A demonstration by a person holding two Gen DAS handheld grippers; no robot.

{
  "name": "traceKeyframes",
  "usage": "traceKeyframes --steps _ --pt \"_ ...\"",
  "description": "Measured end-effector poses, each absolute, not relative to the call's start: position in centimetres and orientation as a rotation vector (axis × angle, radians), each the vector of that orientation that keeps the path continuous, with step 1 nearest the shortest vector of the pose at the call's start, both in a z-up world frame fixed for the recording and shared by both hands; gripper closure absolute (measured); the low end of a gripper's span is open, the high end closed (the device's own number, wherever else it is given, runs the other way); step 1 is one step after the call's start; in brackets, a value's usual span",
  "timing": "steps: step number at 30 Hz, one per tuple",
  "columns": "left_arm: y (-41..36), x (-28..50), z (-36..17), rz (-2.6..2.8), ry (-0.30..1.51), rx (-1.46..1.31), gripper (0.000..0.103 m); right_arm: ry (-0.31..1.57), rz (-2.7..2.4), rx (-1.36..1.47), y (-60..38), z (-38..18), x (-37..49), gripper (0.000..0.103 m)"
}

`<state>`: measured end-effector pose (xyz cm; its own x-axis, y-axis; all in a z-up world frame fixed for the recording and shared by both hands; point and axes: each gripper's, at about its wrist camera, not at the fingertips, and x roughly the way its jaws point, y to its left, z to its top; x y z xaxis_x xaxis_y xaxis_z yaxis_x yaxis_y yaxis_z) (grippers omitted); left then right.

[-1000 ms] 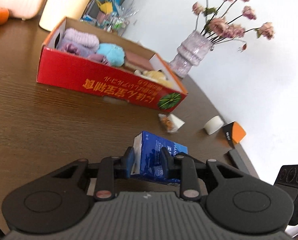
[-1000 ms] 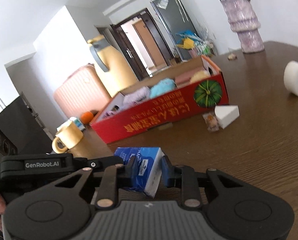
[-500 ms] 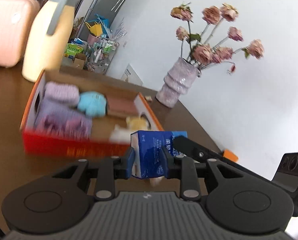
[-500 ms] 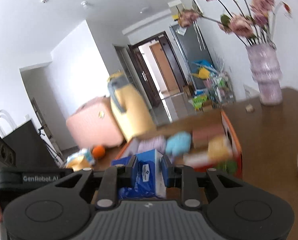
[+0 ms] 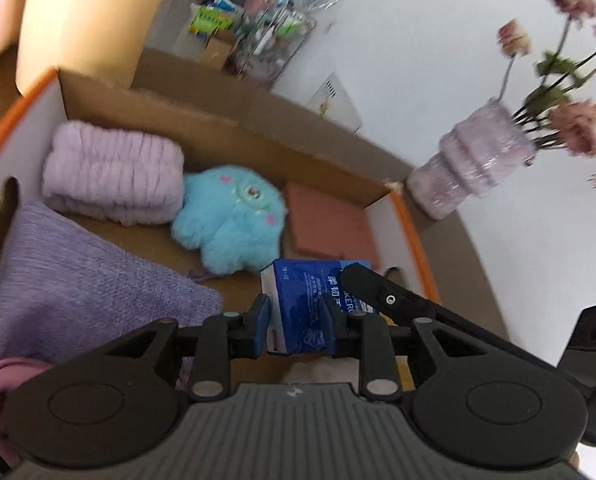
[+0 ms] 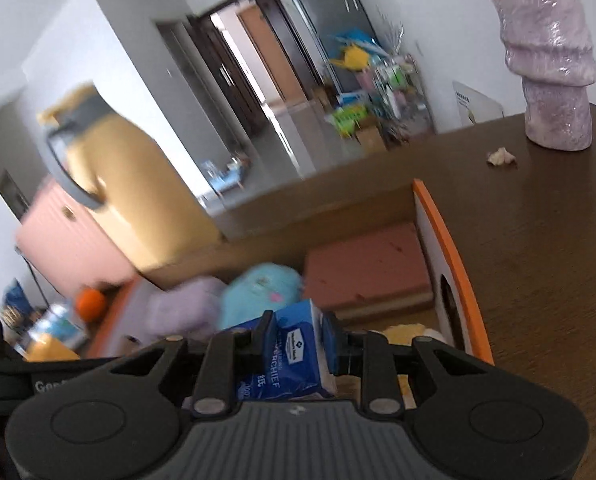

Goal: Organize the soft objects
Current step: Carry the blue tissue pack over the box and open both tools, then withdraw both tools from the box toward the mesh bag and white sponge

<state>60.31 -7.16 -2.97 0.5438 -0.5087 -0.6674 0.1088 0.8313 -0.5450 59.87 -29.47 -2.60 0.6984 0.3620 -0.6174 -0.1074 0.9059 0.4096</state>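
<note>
A blue tissue pack (image 5: 310,284) hangs over the open cardboard box (image 5: 218,120), held from both ends. My left gripper (image 5: 296,312) is shut on it, and a finger of the right gripper (image 5: 378,292) crosses its right end. In the right wrist view my right gripper (image 6: 298,322) is shut on the same pack (image 6: 294,360). Below lie a lilac rolled towel (image 5: 114,176), a blue plush toy (image 5: 230,220), a pink pad (image 5: 330,224) and a purple cloth (image 5: 78,280). A yellow plush (image 6: 406,334) shows beside the right fingers.
The box's orange-edged end wall (image 6: 450,248) stands right of the pack. A lilac vase (image 6: 550,80) with dried flowers and a crumpled scrap (image 6: 500,156) sit on the brown table beyond. A yellow jug (image 6: 130,200) and pink suitcase stand behind the box.
Both grippers have carried the tissue pack from the bare table in front of the box to a spot above the box's inside. The grip on it has stayed the same.
</note>
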Motion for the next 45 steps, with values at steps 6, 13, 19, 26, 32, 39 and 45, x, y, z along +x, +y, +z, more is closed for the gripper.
traceKeyframes --steps 6,13,19,26,32,39,45 --pt "-8.3 61.8 -5.1 -0.364 0.963 -0.449 0.077 0.776 0.204 0.295 -29.1 -4.1 60.2 0.082" --pt "-8.3 58.9 -0.9 -0.359 0.863 -0.339 0.077 0.667 0.204 0.245 -29.2 1.2 57.0 0.067" --pt "-4.9 52.2 5.6 -0.335 0.705 -0.224 0.063 0.549 0.234 0.164 -30.3 8.5 50.1 0.054" --pt "0.7 42.2 10.0 -0.162 0.486 -0.027 0.015 0.401 0.169 -0.052 -31.0 12.5 40.9 0.025" --pt "3.8 35.9 11.5 -0.052 0.370 0.022 0.008 0.310 0.160 -0.077 -30.4 14.1 35.3 0.019" --pt "4.8 31.8 11.3 -0.061 0.331 0.004 0.005 0.256 0.175 -0.088 -28.6 13.3 31.4 0.015" --pt "5.4 27.0 6.6 -0.034 0.349 -0.007 0.003 0.281 0.214 -0.047 -28.0 6.6 25.6 0.015"
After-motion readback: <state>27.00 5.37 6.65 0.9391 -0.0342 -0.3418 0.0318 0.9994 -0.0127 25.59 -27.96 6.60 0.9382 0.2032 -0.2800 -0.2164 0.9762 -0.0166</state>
